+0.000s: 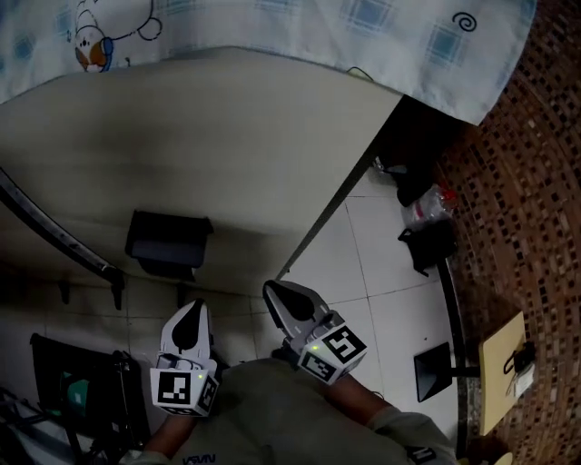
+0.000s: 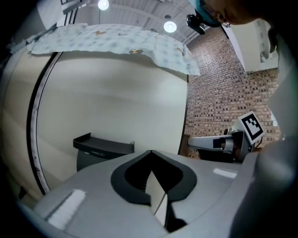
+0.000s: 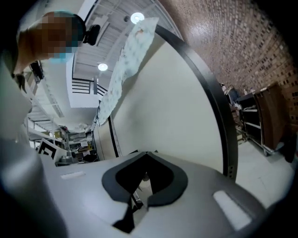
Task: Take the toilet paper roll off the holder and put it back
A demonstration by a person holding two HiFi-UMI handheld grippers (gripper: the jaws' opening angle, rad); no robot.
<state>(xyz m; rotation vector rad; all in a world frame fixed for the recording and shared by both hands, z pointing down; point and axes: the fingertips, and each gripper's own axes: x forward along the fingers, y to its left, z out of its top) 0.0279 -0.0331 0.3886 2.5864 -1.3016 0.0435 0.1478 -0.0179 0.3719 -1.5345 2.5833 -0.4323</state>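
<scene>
The left gripper (image 1: 192, 311) and the right gripper (image 1: 270, 291) are both keeping their jaws fully together, gripping nothing and touching nothing. They are hovering near the dark holder (image 1: 169, 242), which is mounted on the cream panel (image 1: 236, 136). The roll itself cannot be made out. Open tiled floor (image 1: 372, 263) is lying beyond the panel's right edge.

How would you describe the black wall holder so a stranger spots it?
Start at the big cream wall panel with the checked cloth draped over its top. Low on its face sits the black holder. Unlike the thin curved black rail to its left, it is boxy with a tray-like top.
</scene>
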